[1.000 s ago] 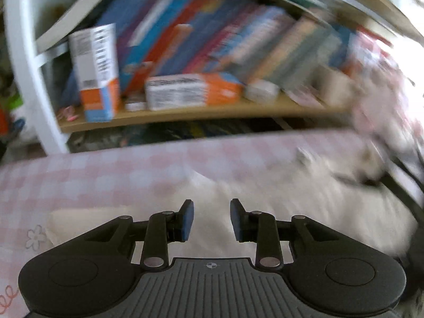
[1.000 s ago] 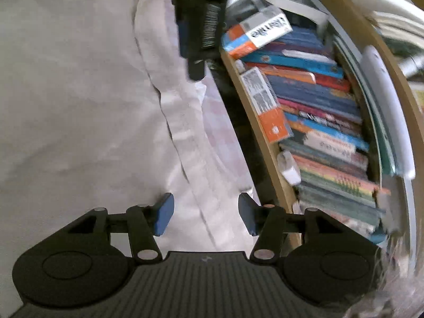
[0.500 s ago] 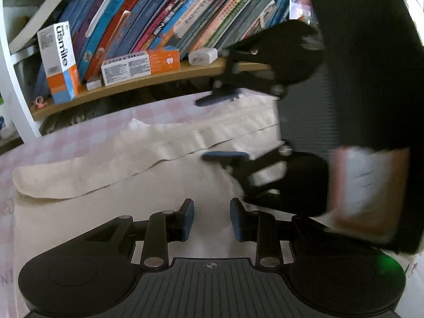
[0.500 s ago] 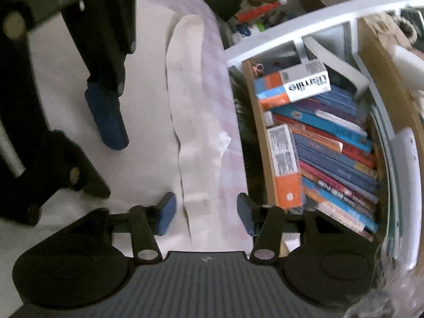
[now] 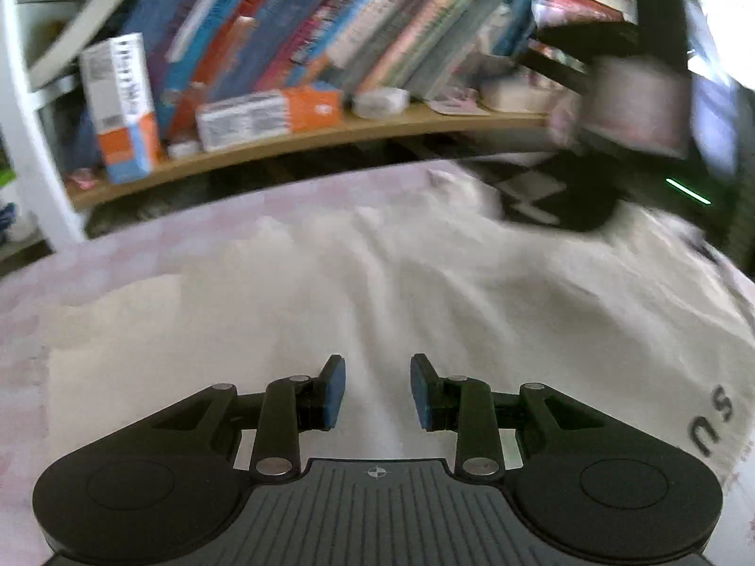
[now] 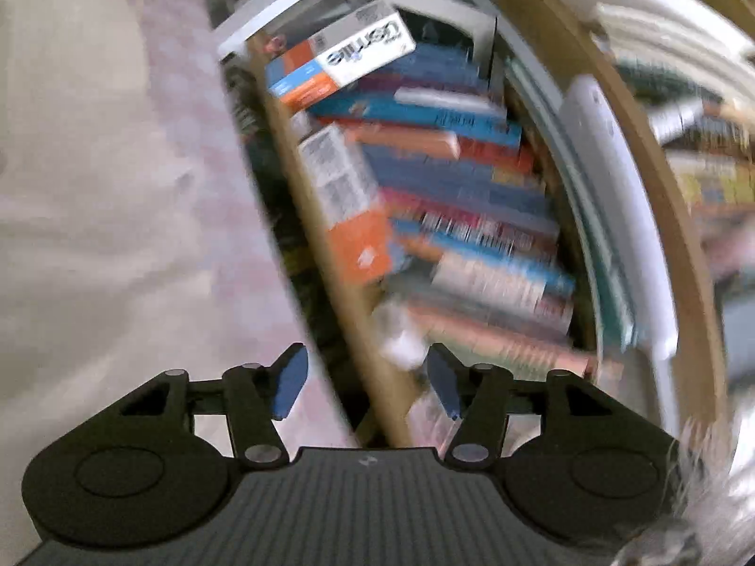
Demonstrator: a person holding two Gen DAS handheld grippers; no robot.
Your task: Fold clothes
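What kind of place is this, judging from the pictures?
Probably a room in a home, perhaps a bedroom or study. A wooden shelf packed with leaning books stands behind a surface with a pink checked cover, on which a cream garment lies spread.

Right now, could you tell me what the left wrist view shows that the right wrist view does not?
Only the left wrist view shows the right gripper from outside, blurred, at the garment's far edge, and dark lettering on the cream garment. Only the right wrist view shows the upper shelf board and a white bar. Both share the garment, the pink checked cloth, the leaning books and the orange-and-white boxes; both grippers stand open.
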